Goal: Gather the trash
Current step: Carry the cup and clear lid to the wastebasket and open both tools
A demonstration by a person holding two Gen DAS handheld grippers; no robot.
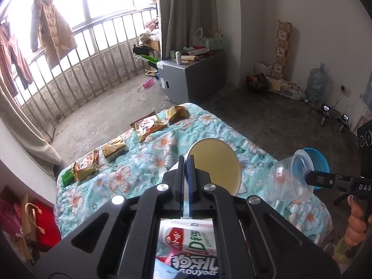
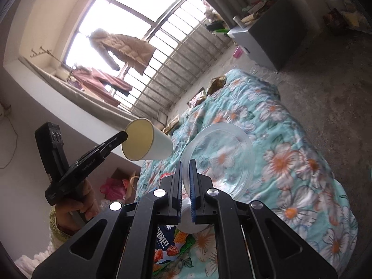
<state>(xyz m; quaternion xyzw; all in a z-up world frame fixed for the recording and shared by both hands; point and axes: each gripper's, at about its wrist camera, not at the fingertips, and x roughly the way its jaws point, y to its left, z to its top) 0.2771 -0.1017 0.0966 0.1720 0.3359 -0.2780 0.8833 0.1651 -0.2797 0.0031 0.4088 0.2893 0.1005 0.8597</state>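
My left gripper [image 1: 186,162] is shut on the rim of a white paper cup [image 1: 215,162] with a cream inside, held above the floral bed; the cup also shows in the right wrist view [image 2: 148,142]. My right gripper [image 2: 185,166] is shut on the rim of a clear plastic cup [image 2: 220,158], also held above the bed; it shows in the left wrist view [image 1: 290,176] at the right. Snack wrappers [image 1: 148,126] lie in a row along the bed's far edge. A white bottle and a printed packet [image 1: 193,244] lie under my left gripper.
A blue mesh basket [image 1: 318,160] stands on the floor beyond the bed's right side. The floral quilt [image 1: 148,162] covers the bed. A grey cabinet [image 1: 193,79] stands by the balcony railing. Water jugs [image 1: 316,86] and clutter line the far wall.
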